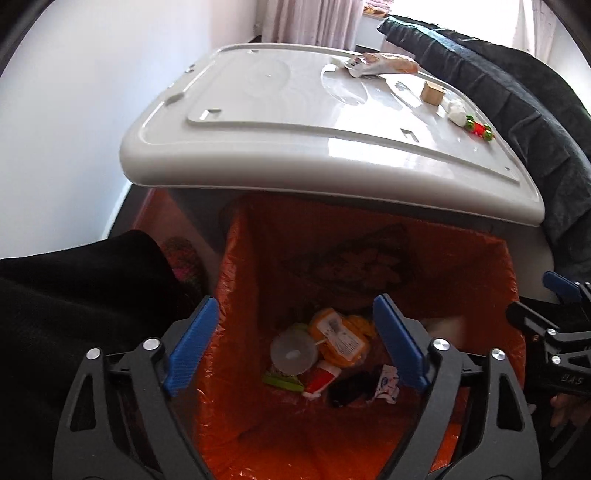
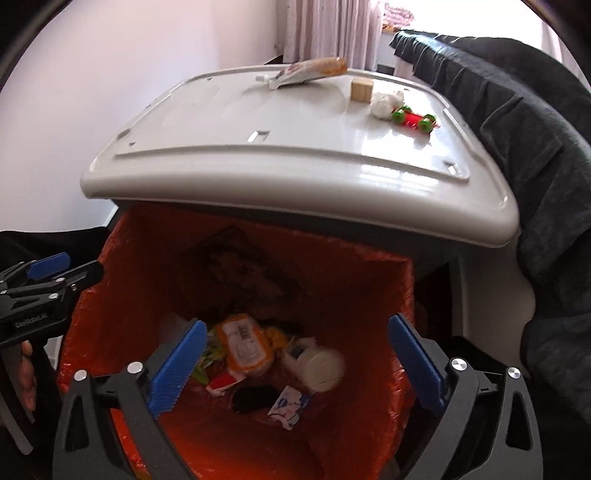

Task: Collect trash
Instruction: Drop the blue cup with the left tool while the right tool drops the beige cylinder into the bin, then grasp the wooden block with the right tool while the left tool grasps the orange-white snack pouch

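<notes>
An orange bin bag (image 1: 476,280) (image 2: 369,288) hangs open below both grippers. Inside lie an orange packet (image 1: 340,338) (image 2: 245,349), a clear lid (image 1: 293,352), a white cup (image 2: 325,369), a black item (image 1: 349,391) (image 2: 255,398) and a white printed wrapper (image 1: 386,386) (image 2: 290,406). My left gripper (image 1: 295,347) is open over the bag with nothing between its blue pads. My right gripper (image 2: 295,365) is open too, empty, over the same bag. On the grey lid (image 1: 295,110) (image 2: 258,125) beyond rest a snack wrapper (image 1: 384,64) (image 2: 310,70), a wooden cube (image 1: 432,92) (image 2: 362,89), a crumpled tissue (image 1: 456,110) (image 2: 386,102) and a red toy car (image 1: 479,128) (image 2: 413,120).
A dark blanket (image 1: 517,110) (image 2: 535,147) drapes a sofa right of the lid. A white wall and curtains (image 2: 328,29) stand behind. A black sleeve (image 1: 74,295) fills the left of the left wrist view. Each gripper shows at the edge of the other's view.
</notes>
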Action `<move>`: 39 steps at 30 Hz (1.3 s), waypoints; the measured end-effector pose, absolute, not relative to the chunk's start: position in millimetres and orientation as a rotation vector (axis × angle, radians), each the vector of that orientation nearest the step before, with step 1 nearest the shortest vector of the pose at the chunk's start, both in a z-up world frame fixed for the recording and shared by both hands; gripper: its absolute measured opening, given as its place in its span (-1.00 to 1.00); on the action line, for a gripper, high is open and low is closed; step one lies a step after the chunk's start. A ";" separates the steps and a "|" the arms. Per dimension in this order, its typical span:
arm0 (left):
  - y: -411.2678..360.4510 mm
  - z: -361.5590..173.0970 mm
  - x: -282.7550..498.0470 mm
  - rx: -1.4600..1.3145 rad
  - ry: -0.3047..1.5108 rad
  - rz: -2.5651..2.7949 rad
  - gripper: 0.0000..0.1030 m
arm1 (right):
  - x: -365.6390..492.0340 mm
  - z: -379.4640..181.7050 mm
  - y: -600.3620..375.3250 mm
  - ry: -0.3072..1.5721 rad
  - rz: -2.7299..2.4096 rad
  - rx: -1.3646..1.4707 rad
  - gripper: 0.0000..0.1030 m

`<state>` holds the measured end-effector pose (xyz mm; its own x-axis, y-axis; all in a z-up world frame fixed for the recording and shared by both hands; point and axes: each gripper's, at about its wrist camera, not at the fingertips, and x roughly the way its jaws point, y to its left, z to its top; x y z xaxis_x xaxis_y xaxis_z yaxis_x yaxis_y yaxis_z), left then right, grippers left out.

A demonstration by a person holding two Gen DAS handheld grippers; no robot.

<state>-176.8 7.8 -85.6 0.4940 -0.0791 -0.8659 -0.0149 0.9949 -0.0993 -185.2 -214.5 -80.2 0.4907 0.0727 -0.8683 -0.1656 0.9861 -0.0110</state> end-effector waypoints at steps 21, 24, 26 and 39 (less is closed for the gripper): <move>3.3 -78.7 -172.4 -0.099 1.027 -0.056 0.68 | -164.8 -66.1 -223.0 0.985 0.124 -0.108 0.89; 1.1 -71.8 -169.3 -0.094 1.002 -0.064 0.68 | -150.3 -53.7 -226.4 0.944 0.120 -0.134 0.89; -0.8 -66.4 -165.1 -0.093 0.994 -0.075 0.68 | -132.9 -44.0 -230.1 0.918 0.115 -0.129 0.89; -12.3 -13.6 -94.9 -0.124 0.833 -0.103 0.68 | 40.3 -0.8 -228.4 0.766 0.085 -0.209 0.89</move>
<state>-94.9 -12.3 -13.6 0.6683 -0.1395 -0.7307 0.0425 0.9878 -0.1497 40.3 -228.4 -0.8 0.7182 0.0005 -0.6959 -0.1522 0.9759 -0.1564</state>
